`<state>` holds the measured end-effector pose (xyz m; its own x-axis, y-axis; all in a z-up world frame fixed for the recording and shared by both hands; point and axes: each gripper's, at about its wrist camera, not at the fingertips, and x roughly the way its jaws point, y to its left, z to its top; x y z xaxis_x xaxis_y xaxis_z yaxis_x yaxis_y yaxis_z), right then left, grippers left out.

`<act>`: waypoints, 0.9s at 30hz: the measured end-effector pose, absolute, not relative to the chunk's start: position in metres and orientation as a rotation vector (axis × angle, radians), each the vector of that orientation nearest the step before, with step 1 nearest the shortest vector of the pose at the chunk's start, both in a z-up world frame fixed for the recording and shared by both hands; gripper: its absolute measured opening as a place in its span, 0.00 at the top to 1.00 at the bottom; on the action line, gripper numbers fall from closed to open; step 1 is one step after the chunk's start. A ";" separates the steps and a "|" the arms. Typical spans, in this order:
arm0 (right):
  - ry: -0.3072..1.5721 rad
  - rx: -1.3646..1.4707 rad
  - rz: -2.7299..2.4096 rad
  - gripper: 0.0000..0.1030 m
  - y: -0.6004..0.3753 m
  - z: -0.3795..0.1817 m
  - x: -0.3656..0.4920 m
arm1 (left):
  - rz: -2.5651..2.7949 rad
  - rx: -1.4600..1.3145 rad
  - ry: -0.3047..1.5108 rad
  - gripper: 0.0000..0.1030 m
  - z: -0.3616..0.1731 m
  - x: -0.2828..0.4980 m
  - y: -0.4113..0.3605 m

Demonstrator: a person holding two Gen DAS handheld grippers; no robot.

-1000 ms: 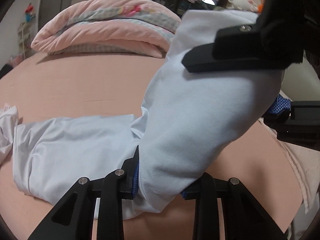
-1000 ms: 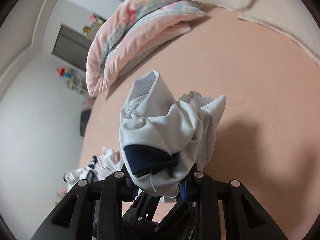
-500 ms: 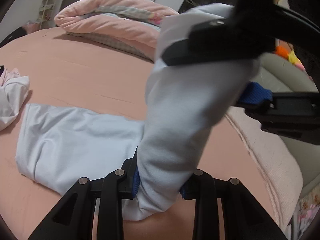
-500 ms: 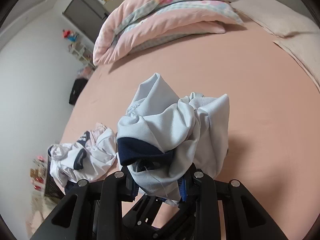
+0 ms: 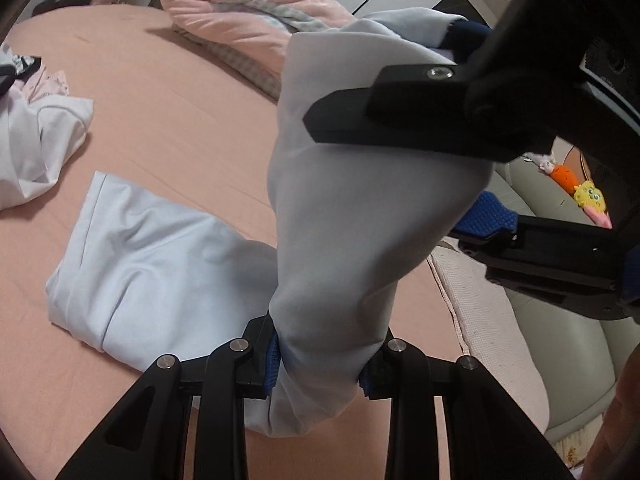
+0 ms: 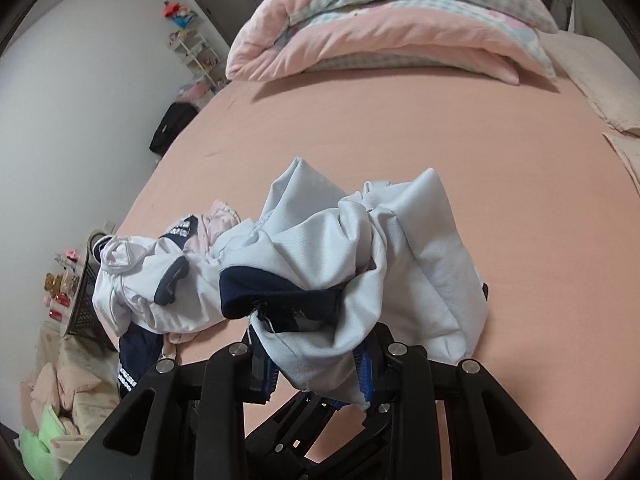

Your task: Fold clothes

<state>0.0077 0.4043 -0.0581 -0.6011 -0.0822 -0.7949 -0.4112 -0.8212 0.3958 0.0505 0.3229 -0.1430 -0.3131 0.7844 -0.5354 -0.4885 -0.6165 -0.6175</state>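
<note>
A pale blue garment (image 5: 360, 208) with a navy band (image 6: 276, 296) is held up off the pink bed between both grippers. My left gripper (image 5: 320, 364) is shut on its lower fold, blue pads pressing the cloth. My right gripper (image 6: 318, 368) is shut on the bunched navy-trimmed end, and it also shows at the upper right of the left wrist view as the right gripper (image 5: 460, 168) clamping the raised cloth. The rest of the garment (image 5: 152, 256) lies flat on the bed, folded at the left.
A heap of unfolded white, pink and navy clothes (image 6: 160, 280) lies at the bed's left edge. A folded pink quilt (image 6: 392, 28) sits at the head of the bed (image 6: 520, 200). Beige cushions (image 5: 560, 320) and soft toys (image 5: 580, 192) border the right side.
Both grippers have carried the lifted part of the garment across the bed and rolled, so the views have swung. The clothes heap has come into the right wrist view.
</note>
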 end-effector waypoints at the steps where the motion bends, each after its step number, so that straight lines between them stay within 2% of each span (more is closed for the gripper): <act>1: 0.852 -1.302 2.515 0.72 0.404 -0.060 0.006 | 2.003 -1.076 -0.446 0.74 -0.143 0.049 0.321; 19: 1.054 -1.504 2.435 0.69 0.394 -0.117 -0.028 | 1.990 -1.209 -0.525 0.73 -0.172 0.028 0.295; 27: 1.173 -1.495 2.405 0.55 0.394 -0.115 -0.021 | 2.021 -1.201 -0.484 0.71 -0.166 0.024 0.292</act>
